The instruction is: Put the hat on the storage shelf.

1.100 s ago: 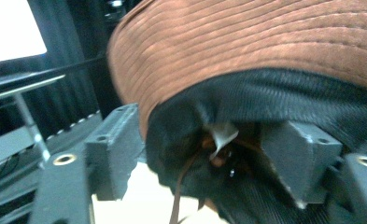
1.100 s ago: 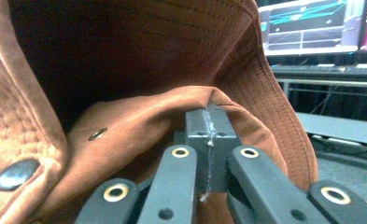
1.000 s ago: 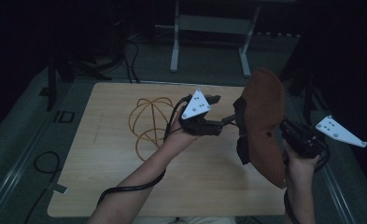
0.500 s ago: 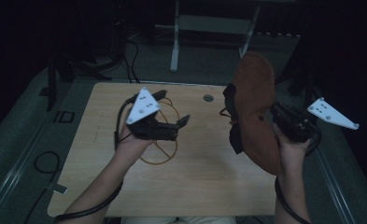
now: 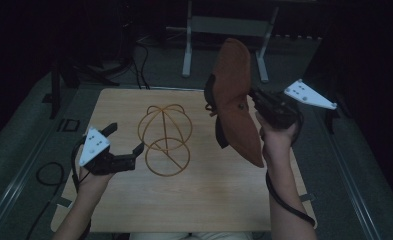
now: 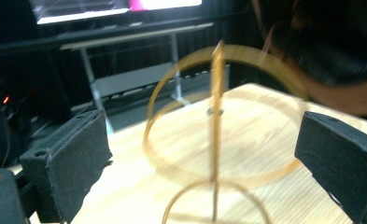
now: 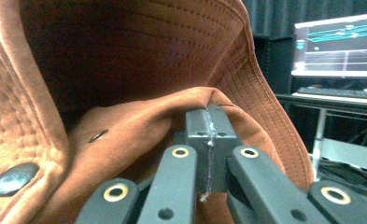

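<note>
High view, hat (image 5: pixel 236 100): brown, soft, floppy fabric, light by the look; hangs above the bench's (image 5: pixel 199 200) far right part, brim pinched in the right hand-held gripper (image 5: pixel 251 95).
High view, wire stand (image 5: pixel 163 140): stiff thin hoops, probably tippy; bench centre-left, just beside the left hand-held gripper (image 5: pixel 129 145).
Left gripper view: jaws spread wide, just been opening, nothing gripped; stand (image 6: pixel 216 140) ahead between them.
Right gripper view: jaws clamped on a brim fold (image 7: pixel 172 112); best hold there, at the stitched edge.
</note>
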Demonstrator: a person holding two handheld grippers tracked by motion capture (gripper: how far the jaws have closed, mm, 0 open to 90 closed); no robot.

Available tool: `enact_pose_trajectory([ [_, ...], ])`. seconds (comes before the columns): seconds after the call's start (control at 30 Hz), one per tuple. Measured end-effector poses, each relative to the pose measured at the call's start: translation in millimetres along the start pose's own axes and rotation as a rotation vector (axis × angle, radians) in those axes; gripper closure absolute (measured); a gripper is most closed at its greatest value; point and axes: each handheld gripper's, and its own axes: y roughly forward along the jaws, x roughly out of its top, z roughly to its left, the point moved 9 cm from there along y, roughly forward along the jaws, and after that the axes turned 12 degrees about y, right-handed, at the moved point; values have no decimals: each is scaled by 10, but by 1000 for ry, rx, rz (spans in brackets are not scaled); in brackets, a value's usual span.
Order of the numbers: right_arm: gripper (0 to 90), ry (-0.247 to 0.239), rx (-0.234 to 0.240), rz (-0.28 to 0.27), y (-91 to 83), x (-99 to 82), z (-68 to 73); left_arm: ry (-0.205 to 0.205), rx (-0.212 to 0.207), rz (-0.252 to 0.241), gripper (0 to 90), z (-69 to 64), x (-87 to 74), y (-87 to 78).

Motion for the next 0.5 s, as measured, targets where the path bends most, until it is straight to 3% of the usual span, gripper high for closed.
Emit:
enact_pose_trajectory([
  [0.17, 900, -17, 23, 13, 253, 26, 152, -48, 45, 105, 36, 22, -698, -87],
  [0.2, 900, -23, 42, 26, 387, 22, 234, -62, 48, 123, 36, 17, -821, -104],
  [0.3, 900, -35, 52, 44, 523, 3, 312, -88, 70, 163, 36, -2, -1149, -186],
  [0.33, 900, -40, 66, 64, 657, -30, 396, -92, 74, 174, 37, -10, -1207, -212],
  [0.5, 900, -51, 101, 107, 907, -136, 590, -110, 118, 194, 37, -23, -1426, -412],
])
